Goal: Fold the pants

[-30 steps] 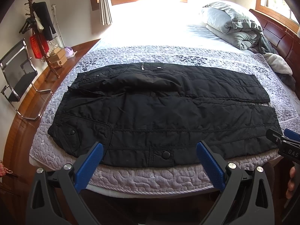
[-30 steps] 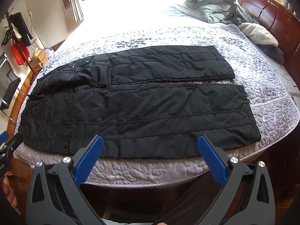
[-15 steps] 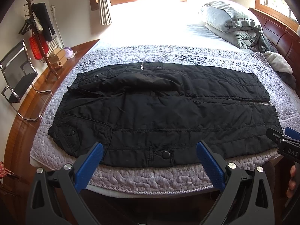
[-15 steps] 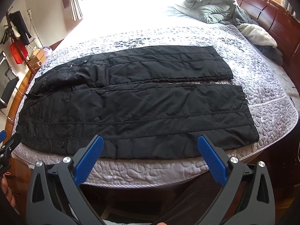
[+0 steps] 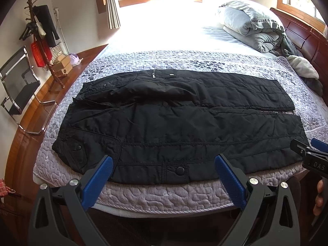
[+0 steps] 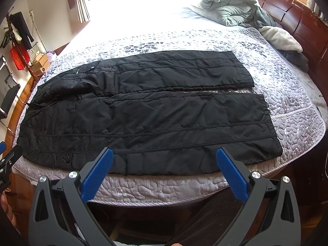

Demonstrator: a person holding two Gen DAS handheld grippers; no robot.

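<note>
Low in the frame, left gripper (image 5: 164, 171) spread wide and holding nothing, blue pads (image 5: 98, 181) poised just short of the near edge of the bed, over the waist end of the garment. Same story in the right wrist view: right gripper (image 6: 164, 164) gaping, empty, aimed at the mid-leg stretch of the near hem. At the right edge of the left view, the right tool's tip and a few fingers of the hand (image 5: 318, 197) gripping it; both tools level, side by side, pointing across the mattress. Just beyond the pads, black quilted pants (image 6: 147, 114) laid flat lengthwise on the grey patterned quilt (image 6: 287, 94), waistband toward the left of the frame, cuffs toward the right, the two legs parallel with a thin gap between them near the cuffs, snap pocket (image 5: 180, 170) at the near hem. By all signs, folding not yet begun: opening approach only. Next move likely calling for both sets of pads to close on the near leg's edge, at waist and lower leg, then a lift and carry over onto the far leg, edges matched. Farther back, rumpled grey duvet (image 5: 250, 24) at upper right against the wooden headboard (image 6: 291, 14); coat stand (image 5: 39, 34) and chair (image 5: 18, 86) at far left; bright windows along the top.
</note>
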